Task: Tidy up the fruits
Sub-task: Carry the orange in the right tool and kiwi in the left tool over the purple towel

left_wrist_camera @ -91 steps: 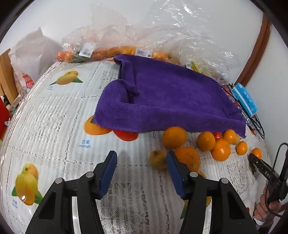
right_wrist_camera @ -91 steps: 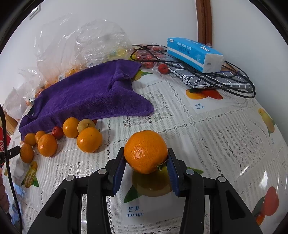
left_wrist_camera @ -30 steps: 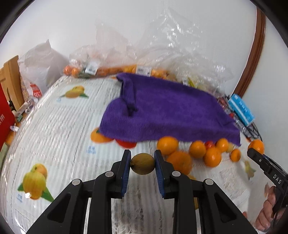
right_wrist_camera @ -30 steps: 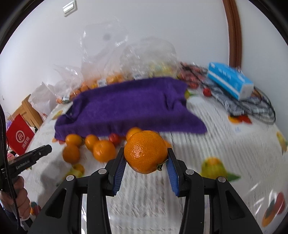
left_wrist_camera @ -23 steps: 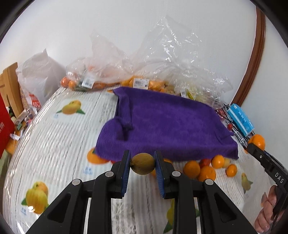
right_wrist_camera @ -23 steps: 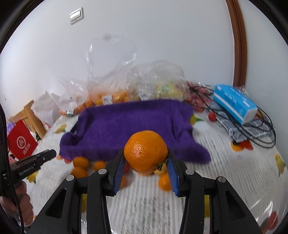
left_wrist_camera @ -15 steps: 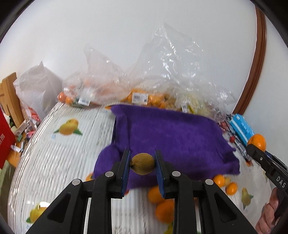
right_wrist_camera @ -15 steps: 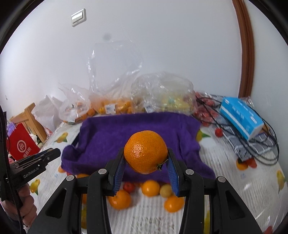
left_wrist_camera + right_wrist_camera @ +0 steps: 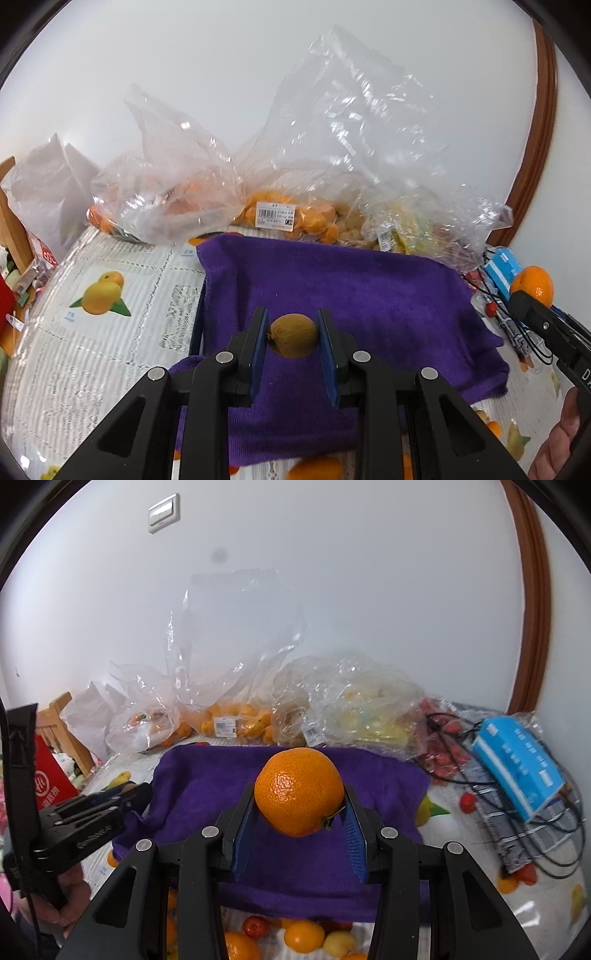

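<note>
Bright, even indoor light, soft shadows only. Heavy fisheye bending with black vignette corners in both views. Glare on the crinkled clear plastic bags point(image 9: 332, 140). Loose orange fruits point(image 9: 317, 469) at the bottom edge are blurred; centre stays sharp.

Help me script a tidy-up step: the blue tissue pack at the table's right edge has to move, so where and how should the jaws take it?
Grip the blue tissue pack across its narrow width, near mid-length, coming down from above. It's a long soft block lying flat on black cables and striped cloth, so its long sides look free; low side approaches risk snagging cables.
</note>
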`<state>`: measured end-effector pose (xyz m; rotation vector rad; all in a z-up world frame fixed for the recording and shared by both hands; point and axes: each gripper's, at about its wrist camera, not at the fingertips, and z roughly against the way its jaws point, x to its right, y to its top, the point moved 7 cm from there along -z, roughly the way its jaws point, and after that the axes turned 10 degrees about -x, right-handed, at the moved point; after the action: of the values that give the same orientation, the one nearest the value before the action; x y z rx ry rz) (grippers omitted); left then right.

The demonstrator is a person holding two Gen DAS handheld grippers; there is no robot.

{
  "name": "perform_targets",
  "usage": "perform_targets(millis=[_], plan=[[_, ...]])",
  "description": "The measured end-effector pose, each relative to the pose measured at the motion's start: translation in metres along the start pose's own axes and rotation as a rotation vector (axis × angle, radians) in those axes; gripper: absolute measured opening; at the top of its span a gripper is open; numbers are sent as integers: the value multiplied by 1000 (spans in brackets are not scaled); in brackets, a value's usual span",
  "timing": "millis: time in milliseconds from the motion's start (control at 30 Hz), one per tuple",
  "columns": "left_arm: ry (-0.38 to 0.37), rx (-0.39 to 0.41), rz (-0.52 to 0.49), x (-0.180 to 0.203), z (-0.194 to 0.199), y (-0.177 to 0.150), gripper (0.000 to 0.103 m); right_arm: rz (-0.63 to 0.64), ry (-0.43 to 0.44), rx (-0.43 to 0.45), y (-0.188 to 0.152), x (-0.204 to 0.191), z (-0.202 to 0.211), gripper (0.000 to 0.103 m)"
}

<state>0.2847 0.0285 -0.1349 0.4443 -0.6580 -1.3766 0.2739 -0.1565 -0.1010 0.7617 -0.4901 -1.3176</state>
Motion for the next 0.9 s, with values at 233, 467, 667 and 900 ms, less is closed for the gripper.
perform_targets(millis=[233,467,667,900], plan=[[22,5,-4,-5,-11,-7,25,-52,11,-42,-16,14,-30,44],[7,2,7,-7,-18,-9,25,-114,26,-129,-29,34,-59,44],[16,-20,-2,-5,-28,-13,25,-85,5,-139,-34,31,-65,44],[38,-50,-24,-2,-37,-17,25,-61,7,-166,-38,26,-74,44]])
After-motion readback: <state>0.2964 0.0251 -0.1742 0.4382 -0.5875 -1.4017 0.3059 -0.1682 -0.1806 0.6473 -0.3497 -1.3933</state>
